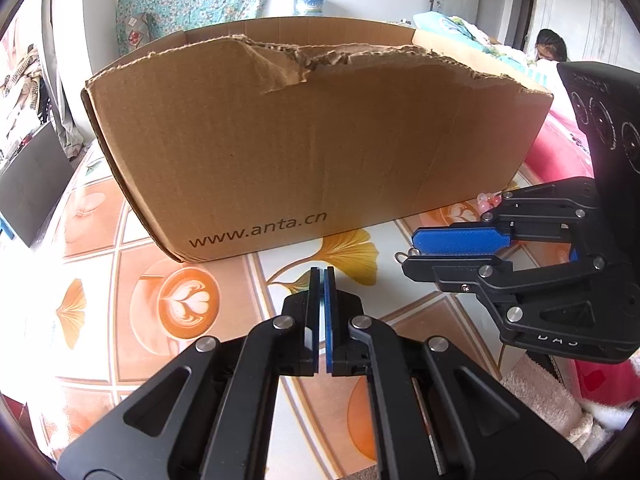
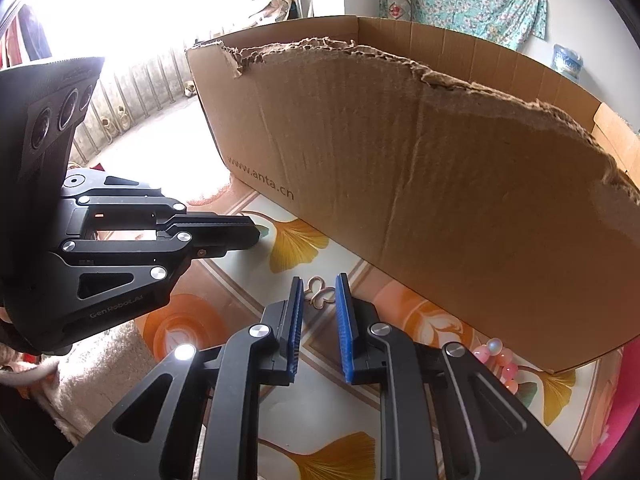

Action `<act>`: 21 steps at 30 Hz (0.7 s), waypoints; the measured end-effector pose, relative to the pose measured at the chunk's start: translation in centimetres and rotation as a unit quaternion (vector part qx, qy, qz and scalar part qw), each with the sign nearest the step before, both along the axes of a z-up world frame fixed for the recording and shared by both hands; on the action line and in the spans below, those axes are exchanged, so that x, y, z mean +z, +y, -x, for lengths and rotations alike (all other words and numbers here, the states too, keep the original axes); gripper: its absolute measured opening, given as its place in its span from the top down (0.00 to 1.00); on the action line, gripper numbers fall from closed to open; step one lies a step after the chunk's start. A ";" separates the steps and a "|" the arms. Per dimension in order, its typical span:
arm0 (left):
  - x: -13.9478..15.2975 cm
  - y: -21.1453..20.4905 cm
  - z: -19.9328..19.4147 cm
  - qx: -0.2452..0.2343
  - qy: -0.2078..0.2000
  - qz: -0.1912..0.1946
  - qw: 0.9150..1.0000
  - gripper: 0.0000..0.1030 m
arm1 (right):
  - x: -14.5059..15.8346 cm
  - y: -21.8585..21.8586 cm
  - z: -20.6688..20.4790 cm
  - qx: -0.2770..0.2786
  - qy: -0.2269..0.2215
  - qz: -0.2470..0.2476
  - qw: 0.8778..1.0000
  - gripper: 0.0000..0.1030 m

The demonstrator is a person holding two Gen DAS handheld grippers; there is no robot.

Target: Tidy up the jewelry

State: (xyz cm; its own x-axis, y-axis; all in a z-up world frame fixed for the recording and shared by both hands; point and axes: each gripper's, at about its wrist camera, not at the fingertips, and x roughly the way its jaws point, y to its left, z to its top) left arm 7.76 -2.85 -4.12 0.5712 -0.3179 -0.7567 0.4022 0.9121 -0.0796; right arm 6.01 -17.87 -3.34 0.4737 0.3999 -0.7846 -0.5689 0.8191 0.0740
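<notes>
On the glossy patterned table point(image 2: 304, 344):
Box point(image 2: 400, 184): torn corrugated cardboard.
Earring point(image 2: 318, 295): looped metal, between parted right gripper point(image 2: 319, 280) pads, unpinched.
Left gripper point(image 1: 321, 270): clenched, empty.

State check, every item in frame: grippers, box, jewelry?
Left gripper: shut, empty.
Right gripper: open, straddling the gold wire piece.
Gold wire piece: flat on table, not gripped.
Cardboard box: open top, near wall torn.
Bead bracelet: on table beside box.

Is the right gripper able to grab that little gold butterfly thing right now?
Probably yes. The gold butterfly piece lies flat on the table, just ahead of the right gripper, in line with the gap between its parted blue pads. Nothing covers it; the cardboard box stands clear behind it.
</notes>
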 end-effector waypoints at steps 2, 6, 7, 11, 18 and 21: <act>0.0 0.0 -0.1 0.003 0.004 0.002 1.000 0.99 | -0.1 0.0 -0.2 -0.005 0.007 -0.007 1.000 0.92; -0.1 0.0 -0.2 0.007 0.005 0.001 1.000 0.99 | 0.1 -0.4 0.0 -0.010 0.013 -0.011 1.000 0.92; -0.1 0.0 -0.2 0.007 0.006 0.000 1.000 0.99 | 0.1 -0.4 0.1 -0.010 0.014 -0.011 1.000 0.92; -0.1 -0.1 -0.4 0.010 0.009 -0.004 1.000 0.99 | 0.6 -0.2 0.5 -0.008 0.018 -0.009 1.000 0.91; -0.1 0.2 -0.8 0.021 0.020 -0.003 1.000 0.97 | 0.7 1.7 -0.9 0.024 0.038 0.051 0.998 0.80; -0.1 0.4 -0.9 0.025 0.023 0.003 0.999 0.92 | 0.8 2.4 -1.3 0.039 0.049 0.070 0.996 0.74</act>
